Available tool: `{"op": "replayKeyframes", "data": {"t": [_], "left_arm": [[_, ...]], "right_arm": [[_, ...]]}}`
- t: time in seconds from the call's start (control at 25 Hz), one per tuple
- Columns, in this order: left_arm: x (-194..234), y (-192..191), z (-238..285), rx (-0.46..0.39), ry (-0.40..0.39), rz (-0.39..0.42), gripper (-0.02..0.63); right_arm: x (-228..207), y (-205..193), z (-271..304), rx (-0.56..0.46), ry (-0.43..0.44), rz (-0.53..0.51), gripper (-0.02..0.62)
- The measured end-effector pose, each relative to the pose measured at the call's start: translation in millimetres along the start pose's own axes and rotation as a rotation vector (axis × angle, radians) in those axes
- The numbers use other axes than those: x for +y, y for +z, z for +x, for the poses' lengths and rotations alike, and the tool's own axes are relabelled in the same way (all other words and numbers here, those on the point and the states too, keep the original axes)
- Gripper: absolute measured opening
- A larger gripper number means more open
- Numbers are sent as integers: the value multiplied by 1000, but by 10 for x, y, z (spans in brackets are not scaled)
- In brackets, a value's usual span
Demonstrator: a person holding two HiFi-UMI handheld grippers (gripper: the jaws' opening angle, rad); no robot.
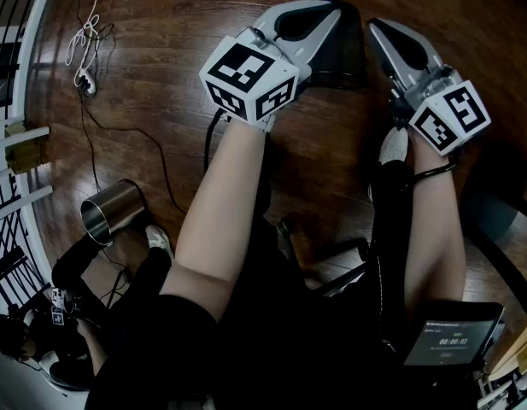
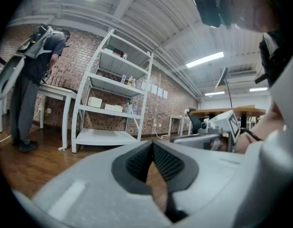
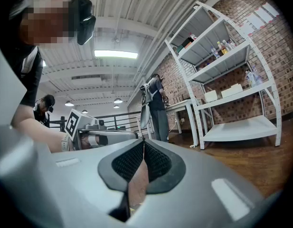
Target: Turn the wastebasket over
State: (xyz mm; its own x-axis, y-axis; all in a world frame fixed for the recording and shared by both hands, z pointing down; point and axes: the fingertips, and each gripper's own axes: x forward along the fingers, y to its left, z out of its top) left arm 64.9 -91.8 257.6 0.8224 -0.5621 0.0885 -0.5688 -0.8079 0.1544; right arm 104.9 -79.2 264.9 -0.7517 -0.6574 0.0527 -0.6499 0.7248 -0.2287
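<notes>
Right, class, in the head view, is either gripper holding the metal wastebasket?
No, the wastebasket sits untouched on the floor at the left.

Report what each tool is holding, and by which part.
Nothing. The left tool and right tool are both shut and empty; the wastebasket sits on the floor, apart from both.

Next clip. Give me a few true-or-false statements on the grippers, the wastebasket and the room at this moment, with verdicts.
1. The left gripper has its jaws closed on nothing. True.
2. The right gripper is clamped on the wastebasket. False: its jaws are shut and empty, and the wastebasket is on the floor at the head view's left, away from both grippers.
3. The wastebasket is shiny metal. True.
4. The white shelf unit is bare. False: it holds boxes and bottles.
</notes>
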Motion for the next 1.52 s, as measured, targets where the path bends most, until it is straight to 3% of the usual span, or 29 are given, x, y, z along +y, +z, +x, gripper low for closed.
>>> {"op": "replayKeyframes", "data": {"t": [0.36, 0.76, 1.24, 1.36, 1.52], "left_arm": [[122, -89, 105, 38, -16, 7, 2], [213, 179, 232, -2, -54, 23, 2], [740, 207, 365, 14, -30, 25, 2], [772, 207, 409, 19, -28, 28, 2], [786, 155, 458, 23, -22, 18, 2]], "right_arm": [[-204, 33, 9, -1, -42, -10, 11], [-422, -17, 54, 41, -67, -45, 11], [-749, 62, 544, 31, -68, -80, 11], [-876, 62, 591, 7, -84, -33, 11], [-1068, -204, 636, -70, -147, 144, 11]]}}
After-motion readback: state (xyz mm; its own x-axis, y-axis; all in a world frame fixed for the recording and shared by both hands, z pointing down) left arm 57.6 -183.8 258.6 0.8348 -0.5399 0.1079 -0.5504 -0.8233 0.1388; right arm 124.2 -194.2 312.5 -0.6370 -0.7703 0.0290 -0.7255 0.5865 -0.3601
